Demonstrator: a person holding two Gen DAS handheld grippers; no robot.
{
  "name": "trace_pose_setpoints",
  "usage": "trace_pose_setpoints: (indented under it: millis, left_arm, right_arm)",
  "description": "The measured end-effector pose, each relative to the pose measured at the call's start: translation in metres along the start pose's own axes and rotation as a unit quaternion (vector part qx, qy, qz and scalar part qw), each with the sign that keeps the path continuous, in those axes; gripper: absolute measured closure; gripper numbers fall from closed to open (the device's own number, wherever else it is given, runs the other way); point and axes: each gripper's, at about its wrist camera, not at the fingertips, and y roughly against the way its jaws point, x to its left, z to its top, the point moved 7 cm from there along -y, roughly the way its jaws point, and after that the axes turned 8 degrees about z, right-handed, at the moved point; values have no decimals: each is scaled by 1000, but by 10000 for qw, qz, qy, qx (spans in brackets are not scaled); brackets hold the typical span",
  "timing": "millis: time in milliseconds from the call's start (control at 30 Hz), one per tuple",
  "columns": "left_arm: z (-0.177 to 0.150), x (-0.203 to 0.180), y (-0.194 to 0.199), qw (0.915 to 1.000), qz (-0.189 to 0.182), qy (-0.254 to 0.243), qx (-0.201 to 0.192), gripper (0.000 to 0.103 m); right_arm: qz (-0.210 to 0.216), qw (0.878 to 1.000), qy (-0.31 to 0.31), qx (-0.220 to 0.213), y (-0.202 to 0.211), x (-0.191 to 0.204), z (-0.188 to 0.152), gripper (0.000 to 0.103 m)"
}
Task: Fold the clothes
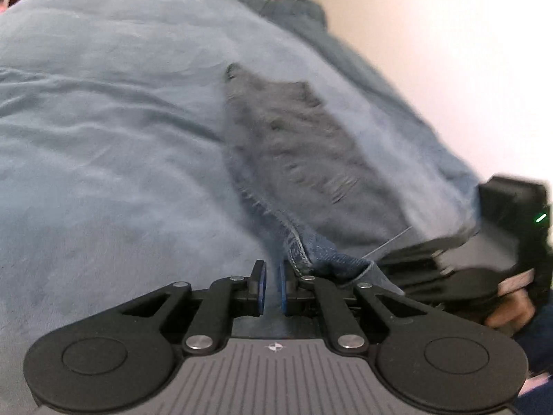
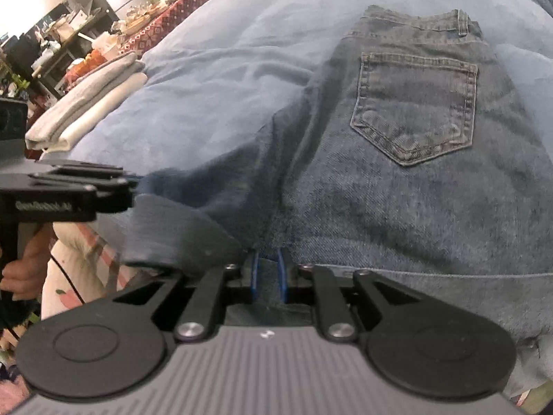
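Jeans [image 2: 397,159] lie flat on the blue blanket [image 2: 224,79] covering the bed, back pocket [image 2: 414,107] facing up, waistband at 12 to 1 o'clock in the right wrist view. Right gripper [image 2: 269,276]: blue pads [image 2: 281,273] narrowly parted with denim sitting between them, at the near edge of the jeans at 6 o'clock; looks clamped on the fabric. Left gripper [image 1: 273,287]: pads close together with a small gap, and a seamed denim hem lies against the right-hand pad [image 1: 285,287]; cannot tell if it is actually pinching the cloth or just beside it. In the left wrist view the jeans [image 1: 293,145] run from the fingers up toward 12 o'clock, motion-blurred, with a frayed edge on their left side. The right gripper's body shows at 3 to 4 o'clock in that view, green LED lit, a hand [image 1: 511,314] wrapped on its handle. In the right wrist view the left gripper's black body sits at 9 o'clock, with a hand [image 2: 24,263] on the grip below it. Folded stack of pale clothes [image 2: 90,103] rests on the blanket at 10 o'clock, well apart from the jeans. Cluttered table with a red patterned cloth [image 2: 162,24] beyond the bed at 11 o'clock.
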Motion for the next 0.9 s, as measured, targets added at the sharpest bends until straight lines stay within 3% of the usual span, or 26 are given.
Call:
trace_pose_setpoints:
  millis: [100, 167, 433, 600, 667, 900]
  left_arm:
    - [2, -3, -14, 9998, 59, -44, 163, 97]
    - [1, -4, -18, 9997, 16, 19, 243, 97]
    - [12, -26, -26, 9990, -276, -105, 347, 97]
    - [19, -40, -43, 9976, -404, -215, 515, 97]
    - [21, -46, -48, 9973, -417, -254, 542, 97]
    - [22, -55, -56, 9969, -455, -276, 587, 97]
  right_arm:
    - [159, 9997, -191, -88, 6, -3, 3, 89]
    - [227, 9993, -265, -164, 14, -4, 4, 82]
    - [130, 9981, 428, -434, 65, 11, -3, 71]
    - [288, 9957, 569, -675, 84, 10, -10, 32]
    - [346, 9954, 508, -729, 84, 6, -11, 22]
    - [192, 9969, 17, -766, 61, -23, 2, 21]
